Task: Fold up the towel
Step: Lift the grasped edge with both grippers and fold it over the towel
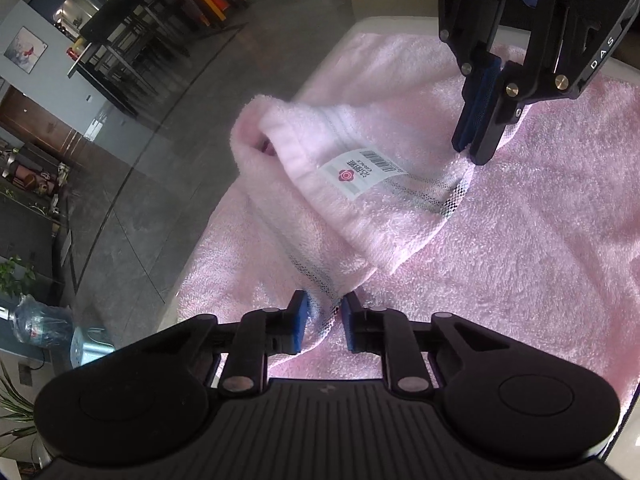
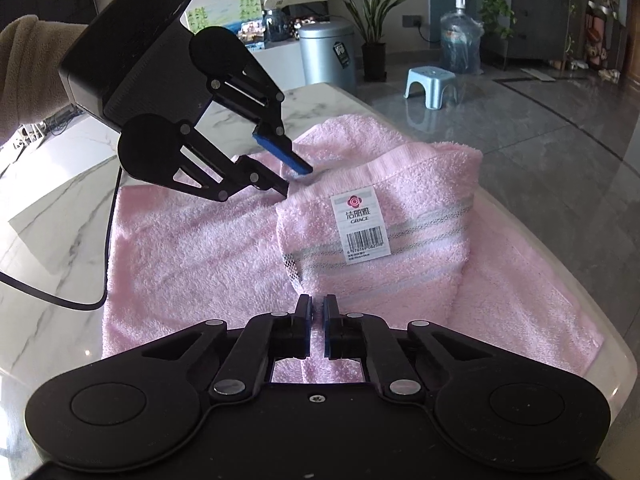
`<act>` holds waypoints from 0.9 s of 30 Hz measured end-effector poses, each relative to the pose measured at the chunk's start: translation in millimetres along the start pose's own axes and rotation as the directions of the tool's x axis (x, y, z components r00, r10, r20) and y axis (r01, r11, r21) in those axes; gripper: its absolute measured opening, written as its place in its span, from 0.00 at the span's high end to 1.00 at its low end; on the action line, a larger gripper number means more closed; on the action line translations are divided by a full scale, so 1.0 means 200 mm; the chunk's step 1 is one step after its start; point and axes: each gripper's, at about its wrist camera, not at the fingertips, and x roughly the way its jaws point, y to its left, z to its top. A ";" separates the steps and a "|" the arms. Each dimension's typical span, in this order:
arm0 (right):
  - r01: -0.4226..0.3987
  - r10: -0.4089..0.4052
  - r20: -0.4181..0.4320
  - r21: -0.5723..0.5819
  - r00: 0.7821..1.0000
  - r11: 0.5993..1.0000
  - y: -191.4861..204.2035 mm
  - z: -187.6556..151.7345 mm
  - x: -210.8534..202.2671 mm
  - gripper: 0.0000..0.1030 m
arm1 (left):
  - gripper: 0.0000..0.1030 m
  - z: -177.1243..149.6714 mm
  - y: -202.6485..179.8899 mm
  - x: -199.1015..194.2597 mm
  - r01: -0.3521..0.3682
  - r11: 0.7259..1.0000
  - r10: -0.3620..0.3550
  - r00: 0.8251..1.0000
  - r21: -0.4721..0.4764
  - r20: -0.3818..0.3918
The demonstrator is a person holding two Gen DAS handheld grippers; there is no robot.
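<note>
A pink towel (image 1: 520,216) (image 2: 192,256) lies on a marble table (image 2: 52,200), with one end lifted and folded over the rest; the folded end carries a white barcode label (image 1: 366,174) (image 2: 362,226). My left gripper (image 1: 326,322) has the towel's striped corner between its blue pads, with a small gap beside the cloth. It shows in the right wrist view (image 2: 298,180) at that far corner. My right gripper (image 2: 318,328) is shut on the other corner of the folded end. It shows in the left wrist view (image 1: 470,148) pinching the cloth.
The table edge (image 2: 592,320) runs close along the towel's right side, with grey floor beyond. A black cable (image 2: 108,248) trails over the table on the left. A blue stool (image 2: 430,82), a bin (image 2: 328,54) and a water bottle (image 2: 460,42) stand on the floor.
</note>
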 end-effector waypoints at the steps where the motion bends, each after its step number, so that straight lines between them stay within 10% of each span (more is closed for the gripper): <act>1: 0.003 -0.003 0.009 0.007 1.000 1.000 -0.01 0.00 -0.01 0.97 | 0.91 0.00 0.01 -0.01 -0.010 1.000 0.010 1.000 -0.010 0.005; 11: 0.154 -0.170 0.104 0.145 0.980 0.977 -0.20 0.08 -0.22 0.97 | 0.93 0.02 0.17 -0.11 -0.136 0.981 0.141 0.990 -0.136 0.027; 27: 0.268 -0.274 -0.016 0.281 0.961 0.922 -0.46 0.08 -0.41 0.90 | 0.89 0.05 0.34 -0.01 -0.278 0.926 0.262 0.960 -0.256 -0.094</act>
